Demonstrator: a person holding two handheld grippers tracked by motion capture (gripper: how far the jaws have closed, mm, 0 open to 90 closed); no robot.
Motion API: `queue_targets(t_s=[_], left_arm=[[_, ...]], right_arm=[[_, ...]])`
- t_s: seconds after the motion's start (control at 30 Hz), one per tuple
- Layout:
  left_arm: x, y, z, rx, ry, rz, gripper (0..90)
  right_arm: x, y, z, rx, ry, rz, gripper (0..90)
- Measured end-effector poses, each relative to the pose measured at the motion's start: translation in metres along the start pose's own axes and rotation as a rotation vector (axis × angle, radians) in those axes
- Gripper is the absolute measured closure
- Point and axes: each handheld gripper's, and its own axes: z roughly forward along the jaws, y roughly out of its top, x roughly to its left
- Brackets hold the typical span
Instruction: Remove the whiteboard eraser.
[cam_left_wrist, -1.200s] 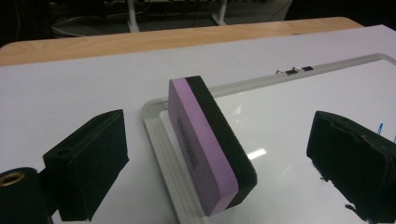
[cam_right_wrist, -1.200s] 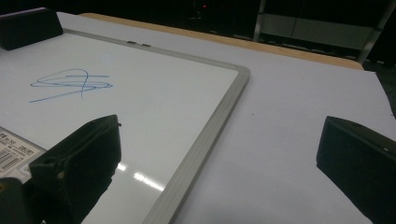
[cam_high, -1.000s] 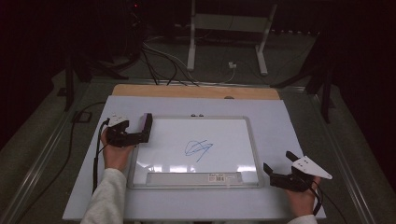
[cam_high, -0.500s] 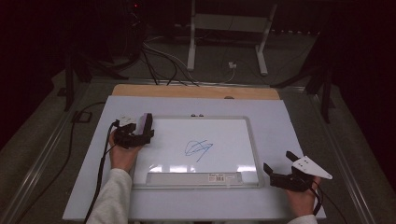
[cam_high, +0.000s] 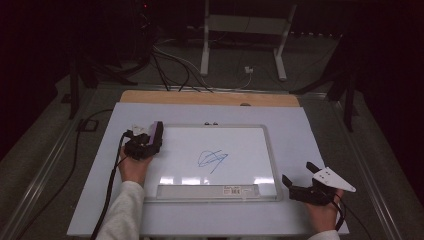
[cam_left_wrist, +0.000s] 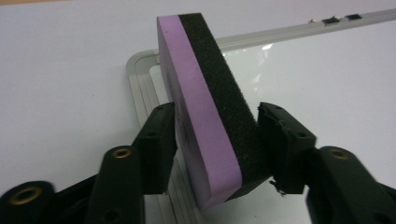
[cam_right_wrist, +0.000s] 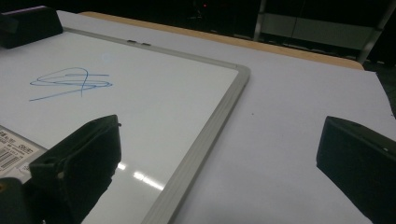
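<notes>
Label print (cam_high: 235, 190) on the whiteboard's tray too small to read; eraser's (cam_left_wrist: 210, 107) lower end behind the fingers (cam_left_wrist: 285, 140).

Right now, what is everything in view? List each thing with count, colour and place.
whiteboard: one, white with grey frame, centre of the table.
scribble: one, blue, middle of the whiteboard.
eraser: one, purple with black pad, on edge at the whiteboard's far left corner, gripped.
label: one, white with barcode, on the whiteboard's near tray.
table: one, pale top with a wooden far edge.
stand: one, white, on the floor beyond the table.
cables: several, black and white, on the floor.
left hand-held gripper: black, jaws have just been closing, pressing the eraser.
right hand-held gripper: black, jaws apart, at the whiteboard's near right corner.
</notes>
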Motion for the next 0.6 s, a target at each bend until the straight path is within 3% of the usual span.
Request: queue_targets(t_s=[0.33,0.6], left_arm=[[-0.0046,0.0006,-0.0025,0.002,0.049,0.020,59.1],[-0.0075,0.0005,-0.0049,0.002,0.063,0.044,63.9]], right_arm=[[0.0000,-0.0002,0.0004,0.002,0.001,-0.001,0.0],[0.0006,-0.0002,0.0008,0.005,0.004,-0.003,0.0]])
